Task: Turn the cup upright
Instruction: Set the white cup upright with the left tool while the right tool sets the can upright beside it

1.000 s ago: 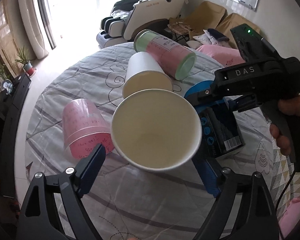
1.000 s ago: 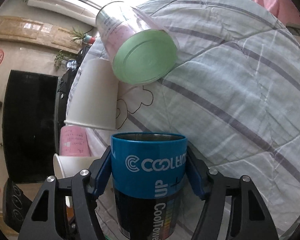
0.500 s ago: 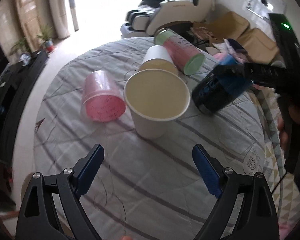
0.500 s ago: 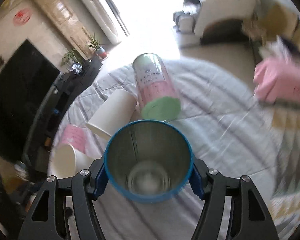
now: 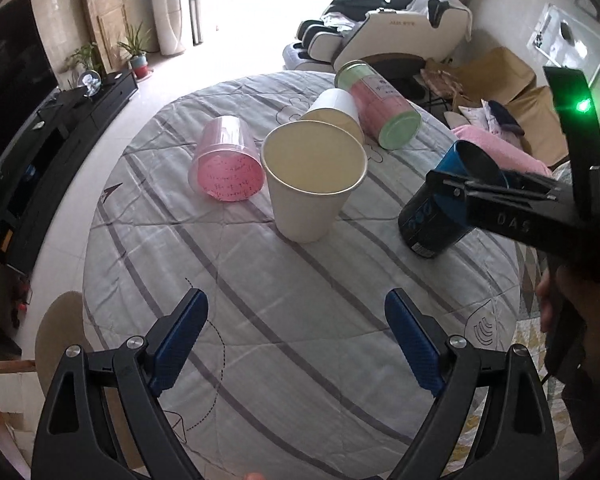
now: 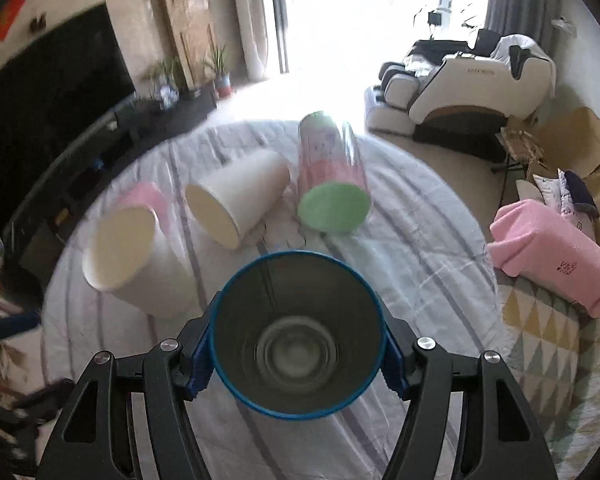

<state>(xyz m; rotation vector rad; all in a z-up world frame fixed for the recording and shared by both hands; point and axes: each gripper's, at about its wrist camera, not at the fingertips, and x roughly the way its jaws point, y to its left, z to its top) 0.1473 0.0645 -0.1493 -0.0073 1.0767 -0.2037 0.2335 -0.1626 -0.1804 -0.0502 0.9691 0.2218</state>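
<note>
My right gripper (image 6: 296, 354) is shut on a blue metal cup (image 6: 296, 336), mouth facing the camera. In the left wrist view the blue cup (image 5: 440, 208) is tilted with its base on or just above the cloth. A white paper cup (image 5: 312, 184) stands upright on the table; it also shows in the right wrist view (image 6: 132, 260). My left gripper (image 5: 296, 344) is open and empty, well short of the white cup.
The round table (image 5: 260, 320) has a striped grey cloth. On their sides lie a second white cup (image 5: 336, 112), a pink cup (image 5: 226, 160) and a pink-and-green canister (image 5: 380, 108). A massage chair (image 5: 380, 36) and pink blanket (image 6: 552, 252) sit beyond.
My left gripper let go of the white cup, now upright, and backed away. My right gripper has turned the blue cup from lying sideways towards upright and lowered it to the cloth.
</note>
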